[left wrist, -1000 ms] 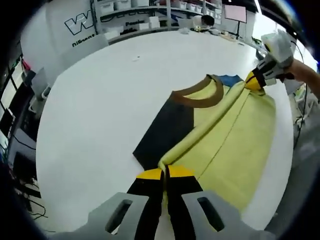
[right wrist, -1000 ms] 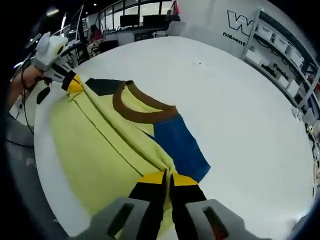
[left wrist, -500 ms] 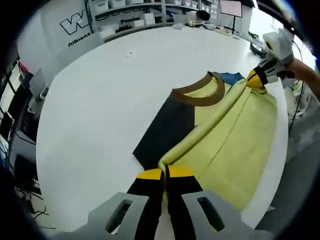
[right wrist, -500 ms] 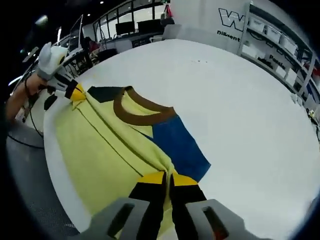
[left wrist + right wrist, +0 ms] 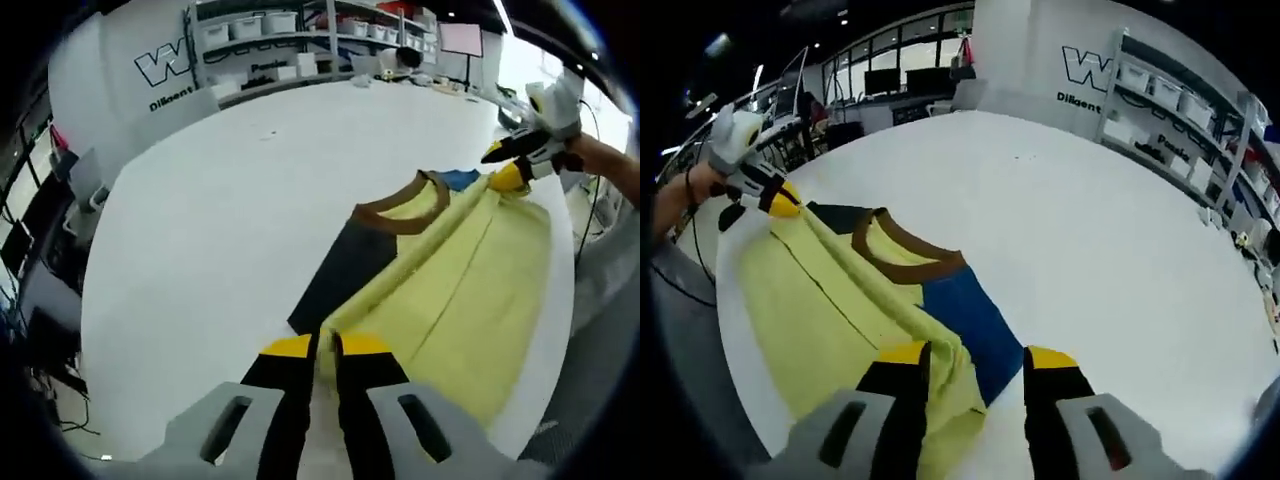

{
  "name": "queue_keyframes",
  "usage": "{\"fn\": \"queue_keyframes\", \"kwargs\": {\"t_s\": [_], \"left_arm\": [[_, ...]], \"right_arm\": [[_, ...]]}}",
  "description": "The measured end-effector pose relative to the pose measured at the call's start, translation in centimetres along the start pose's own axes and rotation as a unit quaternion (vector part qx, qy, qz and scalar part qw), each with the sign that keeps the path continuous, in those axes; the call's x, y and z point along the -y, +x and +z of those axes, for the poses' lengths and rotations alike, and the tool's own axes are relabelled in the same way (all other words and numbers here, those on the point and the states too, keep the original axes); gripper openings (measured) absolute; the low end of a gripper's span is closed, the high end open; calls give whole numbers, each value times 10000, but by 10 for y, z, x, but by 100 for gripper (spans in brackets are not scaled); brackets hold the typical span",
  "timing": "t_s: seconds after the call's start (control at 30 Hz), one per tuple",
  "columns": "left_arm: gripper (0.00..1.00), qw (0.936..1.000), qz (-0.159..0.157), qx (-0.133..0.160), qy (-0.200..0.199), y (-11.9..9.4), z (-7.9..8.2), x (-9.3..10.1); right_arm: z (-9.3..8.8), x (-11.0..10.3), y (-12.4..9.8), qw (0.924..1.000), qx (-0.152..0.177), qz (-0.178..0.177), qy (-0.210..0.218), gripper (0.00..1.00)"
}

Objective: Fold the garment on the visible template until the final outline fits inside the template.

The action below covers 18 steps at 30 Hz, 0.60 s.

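Left gripper view: left gripper (image 5: 322, 346), bottom centre, is clenched on a raised ridge of the yellow T-shirt (image 5: 470, 280), which lies right of centre on the white table (image 5: 220, 210).

Right gripper view: right gripper (image 5: 975, 355), bottom centre, is released, jaws apart beside the blue sleeve (image 5: 965, 320).

Judgement: mid-fold; next, lay the ridge flat and regrip.

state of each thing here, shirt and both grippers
yellow t-shirt with brown collar: lying on the white table, one long edge folded over into a ridge
left gripper: shut on the shirt's ridge
right gripper: open, one jaw resting on the yellow fabric
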<state>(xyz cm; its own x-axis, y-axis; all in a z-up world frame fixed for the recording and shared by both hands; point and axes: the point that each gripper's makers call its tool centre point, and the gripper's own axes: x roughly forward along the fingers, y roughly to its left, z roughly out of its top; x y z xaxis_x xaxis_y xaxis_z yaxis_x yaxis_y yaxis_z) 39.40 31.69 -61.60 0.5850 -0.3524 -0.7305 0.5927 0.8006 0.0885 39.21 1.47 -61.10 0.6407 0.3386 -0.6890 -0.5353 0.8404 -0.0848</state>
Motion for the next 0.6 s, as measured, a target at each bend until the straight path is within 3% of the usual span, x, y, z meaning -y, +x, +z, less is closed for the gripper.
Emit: {"fn": "queue_keyframes", "kwargs": {"t_s": [0.1, 0.17, 0.27, 0.37, 0.43, 0.6], "left_arm": [[4, 9985, 150, 519, -103, -19, 19, -9], [5, 9967, 16, 758, -300, -33, 26, -4], [7, 9970, -108, 743, -163, -44, 22, 7], [11, 9977, -184, 645, 13, -48, 13, 18], [12, 9991, -216, 341, -155, -51, -4, 26], [16, 9978, -244, 308, -540, -50, -19, 29]], "right_arm": [[7, 2, -13, 9997, 221, 17, 129, 36], [9, 2, -18, 9996, 283, -17, 98, 39], [15, -3, -33, 9981, 621, 8, -39, 37], [14, -8, -41, 9977, 664, 50, -135, 36], [13, -12, -46, 9968, 651, 63, -449, 36], [6, -15, -52, 9930, 507, -50, -1068, 35]]}}
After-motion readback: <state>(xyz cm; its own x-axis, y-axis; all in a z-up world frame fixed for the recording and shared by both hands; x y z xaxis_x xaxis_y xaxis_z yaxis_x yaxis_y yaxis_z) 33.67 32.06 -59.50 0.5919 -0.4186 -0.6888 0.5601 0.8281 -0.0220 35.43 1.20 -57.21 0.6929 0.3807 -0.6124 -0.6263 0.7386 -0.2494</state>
